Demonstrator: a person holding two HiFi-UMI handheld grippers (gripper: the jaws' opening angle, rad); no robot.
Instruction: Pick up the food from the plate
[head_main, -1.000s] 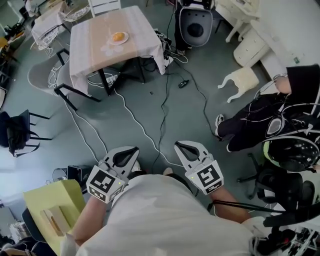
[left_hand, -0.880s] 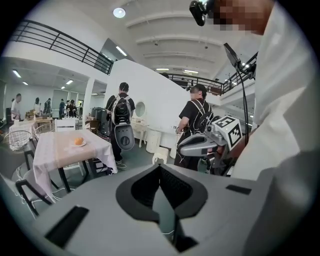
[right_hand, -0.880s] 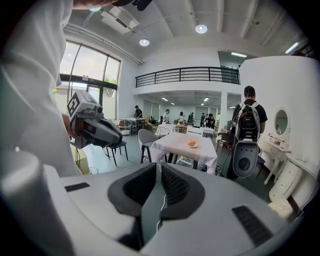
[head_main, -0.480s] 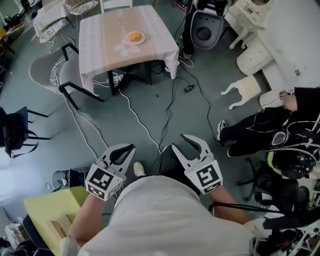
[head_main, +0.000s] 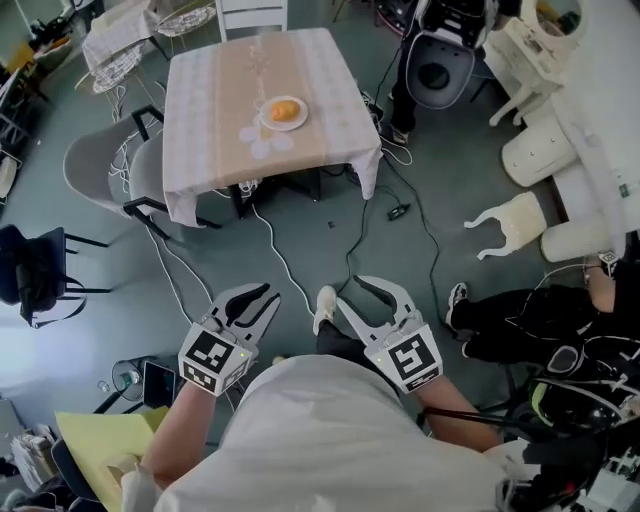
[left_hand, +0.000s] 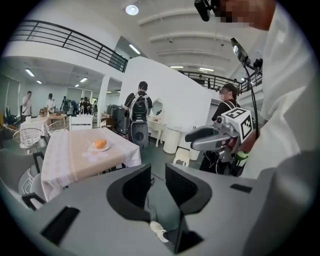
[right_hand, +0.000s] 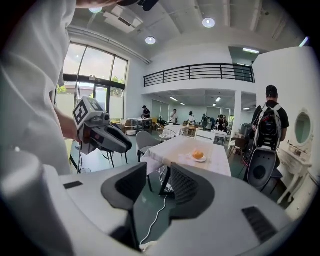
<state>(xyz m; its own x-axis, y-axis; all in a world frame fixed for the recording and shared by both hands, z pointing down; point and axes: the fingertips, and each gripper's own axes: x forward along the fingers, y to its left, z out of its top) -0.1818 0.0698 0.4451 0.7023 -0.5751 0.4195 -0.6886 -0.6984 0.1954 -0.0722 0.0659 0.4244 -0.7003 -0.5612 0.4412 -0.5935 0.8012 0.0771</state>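
Drawn nearer the desk (head_main: 215, 110) than a second ago, right gripper (head_main: 348, 291) jaws now apart and empty, left gripper (head_main: 268, 293) jaws opening on nothing, yet well short of the food (head_main: 284, 110) sitting on its plate (head_main: 270, 123).

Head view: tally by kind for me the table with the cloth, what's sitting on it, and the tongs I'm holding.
Table: 1
Plate: 1
Food piece: 1
Tongs: 2 (left tongs, jaws opening, nothing between them; right tongs, open, empty)
Total: 5
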